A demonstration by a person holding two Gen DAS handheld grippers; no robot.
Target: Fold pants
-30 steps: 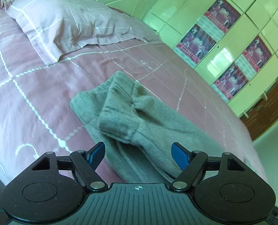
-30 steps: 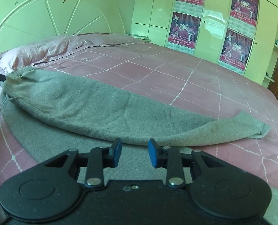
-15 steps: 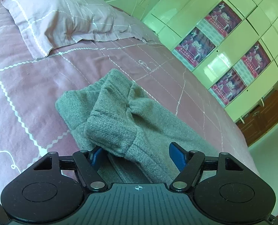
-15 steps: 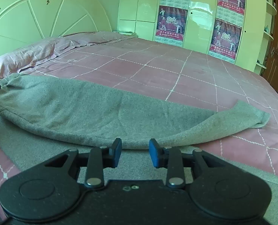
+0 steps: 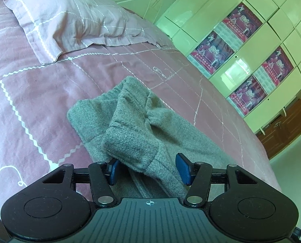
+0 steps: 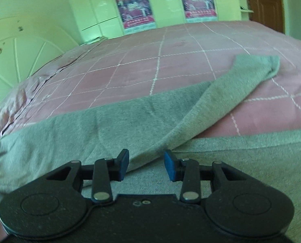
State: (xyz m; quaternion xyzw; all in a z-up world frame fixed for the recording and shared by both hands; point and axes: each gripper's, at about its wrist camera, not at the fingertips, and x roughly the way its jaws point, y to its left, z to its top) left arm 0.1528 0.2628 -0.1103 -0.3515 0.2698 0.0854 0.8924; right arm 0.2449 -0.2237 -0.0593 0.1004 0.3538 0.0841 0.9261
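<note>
Grey pants (image 5: pixel 134 133) lie on the pink checked bedspread (image 5: pixel 28 93). Their bunched waistband end sits between the fingers of my left gripper (image 5: pixel 148 170), whose jaws are closing. The left pad (image 5: pixel 114 171) is tucked against the cloth, while the right pad (image 5: pixel 183 169) stands a little apart from it. In the right wrist view one pant leg (image 6: pixel 221 93) runs off to the far right, lying over the other leg (image 6: pixel 241 158). My right gripper (image 6: pixel 146 168) hovers at the upper leg's near edge. Its jaws are opening and the pads grip nothing.
A pink pillow (image 5: pixel 69 20) lies at the head of the bed, against a pale green headboard (image 6: pixel 18 46). Green wardrobe doors with red posters (image 5: pixel 239 46) line the far side. A brown wooden door (image 6: pixel 264 2) stands at the right. The bed's edge lies under both grippers.
My left gripper has moved forward over the waistband and its jaws have narrowed around it. The right gripper has rolled and shifted along the leg, and its jaws have widened.
</note>
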